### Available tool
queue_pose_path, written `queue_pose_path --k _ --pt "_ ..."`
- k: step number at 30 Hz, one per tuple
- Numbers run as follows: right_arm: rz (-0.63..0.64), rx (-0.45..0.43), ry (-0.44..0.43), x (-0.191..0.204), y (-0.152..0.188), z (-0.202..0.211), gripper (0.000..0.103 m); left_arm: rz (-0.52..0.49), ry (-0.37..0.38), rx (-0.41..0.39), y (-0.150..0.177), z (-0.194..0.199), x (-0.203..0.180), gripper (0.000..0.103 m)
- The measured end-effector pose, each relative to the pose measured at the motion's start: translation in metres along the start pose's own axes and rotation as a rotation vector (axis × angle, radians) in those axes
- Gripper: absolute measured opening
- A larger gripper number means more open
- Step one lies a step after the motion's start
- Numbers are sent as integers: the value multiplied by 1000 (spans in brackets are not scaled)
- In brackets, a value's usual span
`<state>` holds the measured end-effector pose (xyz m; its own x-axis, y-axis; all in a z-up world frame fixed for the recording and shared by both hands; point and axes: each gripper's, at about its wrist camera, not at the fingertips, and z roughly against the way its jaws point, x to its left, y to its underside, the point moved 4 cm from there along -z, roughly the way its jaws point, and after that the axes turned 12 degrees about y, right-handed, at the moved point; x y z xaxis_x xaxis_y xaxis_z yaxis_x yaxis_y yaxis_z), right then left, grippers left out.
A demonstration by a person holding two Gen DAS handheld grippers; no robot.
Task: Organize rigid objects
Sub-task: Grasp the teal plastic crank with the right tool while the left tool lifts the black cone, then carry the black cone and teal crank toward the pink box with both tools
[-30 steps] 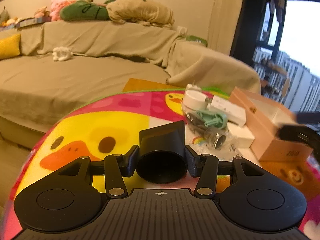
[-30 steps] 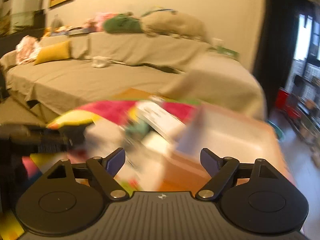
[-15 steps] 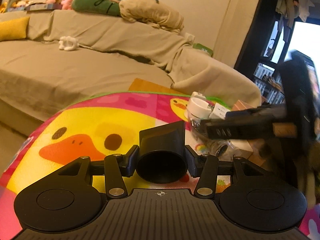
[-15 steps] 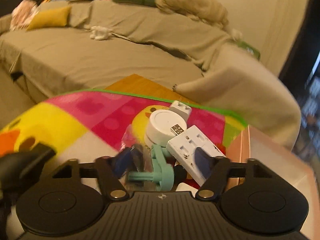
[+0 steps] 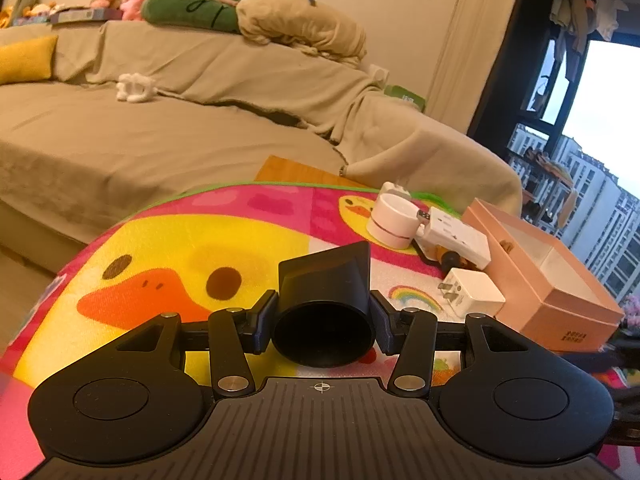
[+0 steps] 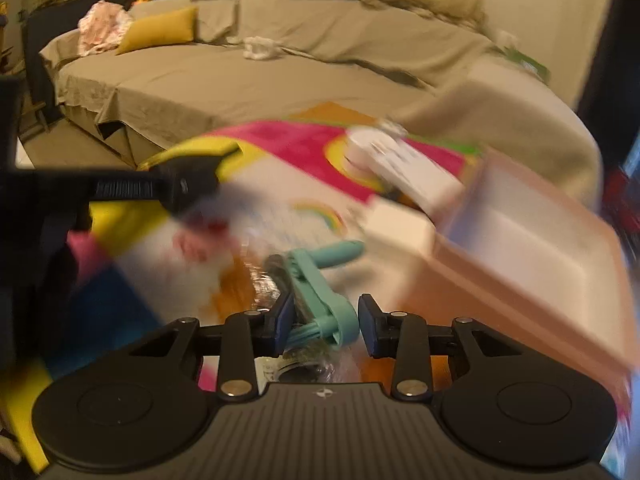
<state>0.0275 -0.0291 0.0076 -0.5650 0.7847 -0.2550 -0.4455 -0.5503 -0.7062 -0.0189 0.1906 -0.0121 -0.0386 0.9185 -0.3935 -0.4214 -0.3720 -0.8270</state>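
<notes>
Right gripper [image 6: 323,326] jaws closing around bagged teal part [image 6: 316,280], just left of pink box [image 6: 532,280]; contact unclear. Confirm firm grip before lifting. Left gripper [image 5: 323,322] clamping black nozzle [image 5: 324,300].

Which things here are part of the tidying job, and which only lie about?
Job: black nozzle, teal crank part, white power strip, white plug, round white case, pink box.
Lying about: sofa, yellow cushion, plush toys.
</notes>
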Motion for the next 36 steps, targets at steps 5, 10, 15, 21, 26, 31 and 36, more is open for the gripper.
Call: queue_pose_path --k 5,10,15,21,26,31,36 --pt "-27 9 141 -41 44 30 35 -6 67 50 12 -5 -26 53" --pt "-52 4 363 -76 64 36 50 -72 131 119 31 -8 -64 53" --pt "-224 -55 139 -82 56 46 82 -128 146 151 39 -6 -88 53" --pt "-161 -35 111 -75 51 3 82 -189 151 177 40 7 -105 53" --pt "-177 -15 44 -78 53 -12 74 -235 178 188 40 12 -125 53" --pt "-199 -71 27 -88 52 30 19 -294 240 145 20 19 -158 53" --pt "-244 -161 26 -111 57 76 14 -421 290 35 -24 3 -212 53"
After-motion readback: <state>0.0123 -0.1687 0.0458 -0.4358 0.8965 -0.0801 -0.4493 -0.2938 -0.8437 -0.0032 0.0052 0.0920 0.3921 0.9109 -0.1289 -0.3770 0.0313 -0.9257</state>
